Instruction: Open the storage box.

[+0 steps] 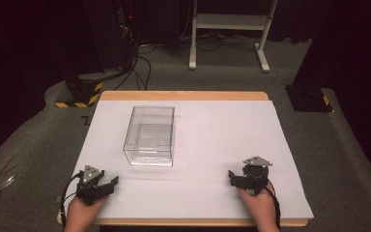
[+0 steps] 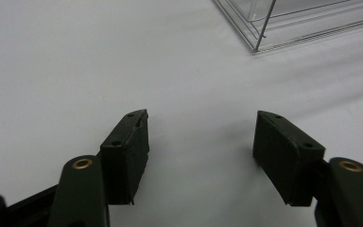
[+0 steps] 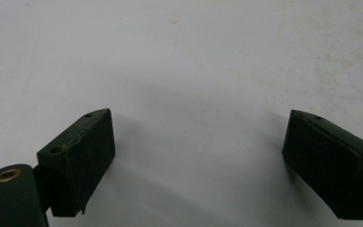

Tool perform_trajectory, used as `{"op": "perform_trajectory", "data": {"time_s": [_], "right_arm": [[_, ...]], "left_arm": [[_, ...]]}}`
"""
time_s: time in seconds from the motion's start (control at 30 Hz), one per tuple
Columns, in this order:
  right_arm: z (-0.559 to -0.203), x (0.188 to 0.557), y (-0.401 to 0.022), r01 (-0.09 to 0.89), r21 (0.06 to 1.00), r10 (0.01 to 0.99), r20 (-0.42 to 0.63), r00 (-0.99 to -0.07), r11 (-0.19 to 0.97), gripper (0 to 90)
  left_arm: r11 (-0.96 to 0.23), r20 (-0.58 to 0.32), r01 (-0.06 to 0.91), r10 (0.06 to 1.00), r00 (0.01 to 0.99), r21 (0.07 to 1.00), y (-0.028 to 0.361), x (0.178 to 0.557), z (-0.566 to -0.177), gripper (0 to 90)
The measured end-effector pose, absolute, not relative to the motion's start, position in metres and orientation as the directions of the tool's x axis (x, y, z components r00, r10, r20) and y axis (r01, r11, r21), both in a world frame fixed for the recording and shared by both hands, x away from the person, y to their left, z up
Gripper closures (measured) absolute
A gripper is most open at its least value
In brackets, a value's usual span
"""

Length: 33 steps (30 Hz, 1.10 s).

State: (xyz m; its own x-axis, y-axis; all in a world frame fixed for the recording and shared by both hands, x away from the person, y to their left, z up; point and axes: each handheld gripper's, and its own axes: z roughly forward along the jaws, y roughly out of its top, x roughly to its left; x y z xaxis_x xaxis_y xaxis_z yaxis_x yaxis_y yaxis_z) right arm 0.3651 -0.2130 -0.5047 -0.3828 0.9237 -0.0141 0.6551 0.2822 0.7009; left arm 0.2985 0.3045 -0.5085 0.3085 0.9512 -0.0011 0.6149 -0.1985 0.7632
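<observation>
Jaws on both sides stand wide apart with nothing between them: the left gripper (image 1: 96, 184) rests at the near left of the table (image 1: 183, 95), the right gripper (image 1: 249, 178) at the near right, each held in a hand that comes in from the near edge. Item nearest to them: one clear plastic box (image 1: 149, 135), open-topped and apparently empty, standing upright on the left half of the sheet, ahead of the left gripper and well apart from the right one. In the left gripper view a corner of the box (image 2: 283, 23) shows beyond and to the right of the black pads (image 2: 127, 151), with bare surface between; the gripper seems angled roughly toward it, which suggests a resting stance from which a reach could begin. The right gripper (image 3: 198, 156) faces plain surface, its pads (image 3: 80, 151) low over it. Surface: a white sheet (image 1: 222, 145) covering most of a wooden top, with faint yellowish marks (image 3: 331, 71) near the right gripper. Room: dark, grey carpet (image 1: 348, 159), a white stand's legs (image 1: 229, 29) behind the table, black equipment with cables (image 1: 125, 38) at the back left, a yellow-and-black striped base (image 1: 79, 94) beside the far left corner.
</observation>
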Motion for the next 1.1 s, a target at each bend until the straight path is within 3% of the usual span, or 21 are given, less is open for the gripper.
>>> {"op": "perform_trajectory", "data": {"time_s": [0.23, 0.6, 1.1], "right_arm": [[-0.505, 0.365, -0.213, 0.656, 0.701, 0.924, -0.012, -0.383, 0.281, 9.8], [-0.505, 0.365, -0.213, 0.658, 0.698, 0.924, -0.011, -0.383, 0.282, 9.8], [-0.505, 0.365, -0.213, 0.655, 0.701, 0.924, -0.011, -0.383, 0.281, 9.9]], "left_arm": [[-0.208, 0.02, 0.614, 0.955, 0.297, 0.761, 0.301, 0.297, -0.508, 36.8], [-0.193, 0.008, 0.605, 0.956, 0.294, 0.773, 0.304, 0.295, -0.503, 43.7], [-0.239, -0.018, 0.515, 0.896, 0.443, 0.823, 0.291, 0.29, -0.493, 42.0]]}}
